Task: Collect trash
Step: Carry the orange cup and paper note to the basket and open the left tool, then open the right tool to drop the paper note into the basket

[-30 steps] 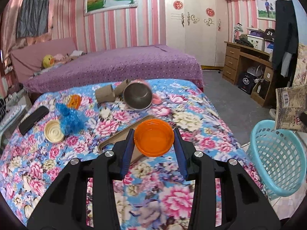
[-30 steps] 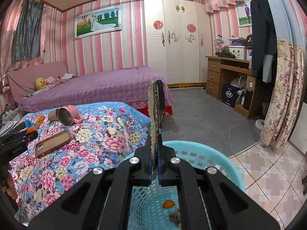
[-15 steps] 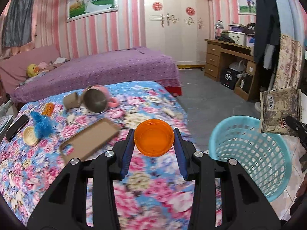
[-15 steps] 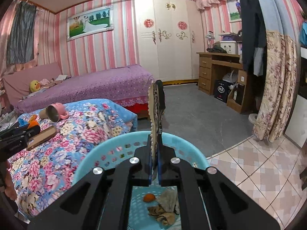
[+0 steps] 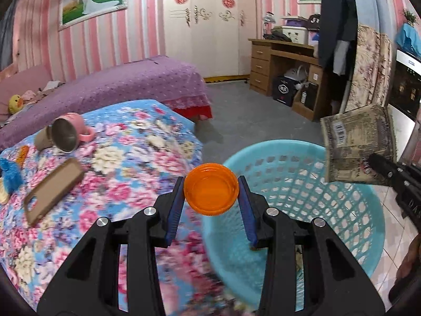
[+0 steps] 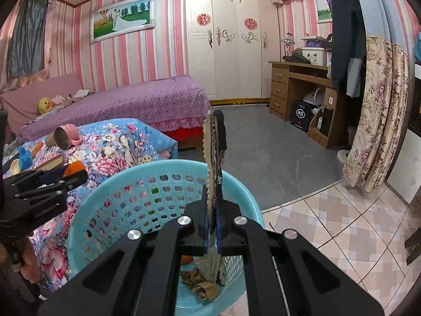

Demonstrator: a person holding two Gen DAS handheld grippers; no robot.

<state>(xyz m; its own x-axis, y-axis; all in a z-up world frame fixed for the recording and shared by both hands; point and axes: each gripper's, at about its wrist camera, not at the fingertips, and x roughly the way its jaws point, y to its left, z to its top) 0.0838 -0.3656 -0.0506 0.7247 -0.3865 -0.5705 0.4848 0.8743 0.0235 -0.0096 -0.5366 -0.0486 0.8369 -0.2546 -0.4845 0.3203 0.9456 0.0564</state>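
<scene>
Pink-striped walls, a white wardrobe (image 6: 226, 42) and a purple bed (image 6: 136, 100) fill the far side of the bedroom, with a floral-covered table (image 5: 126, 163) near left and grey carpet beyond it. At the table's right edge stands a light blue plastic basket (image 5: 350, 210), its perforated wall close under both tools.

The left gripper (image 5: 211, 193) holds an orange plastic lid (image 5: 211, 193) squeezed between its two blue pads, open side facing the camera, just at the basket's left rim. The right gripper (image 6: 212, 221) has its fingers pressed nearly together on a flat printed wrapper (image 6: 214, 142), which stands upright on edge above the basket; in the left wrist view the same wrapper (image 5: 359, 147) shows its barcode side over the basket's far right rim.

Crumpled brown paper (image 6: 202, 281) and a small orange piece (image 6: 186, 259) lie at the basket's bottom.

On the table, well to the left, rest a tipped pink mug (image 5: 69, 134), a brown phone case (image 5: 52, 187) and a blue crinkled scrap (image 5: 9, 175).
</scene>
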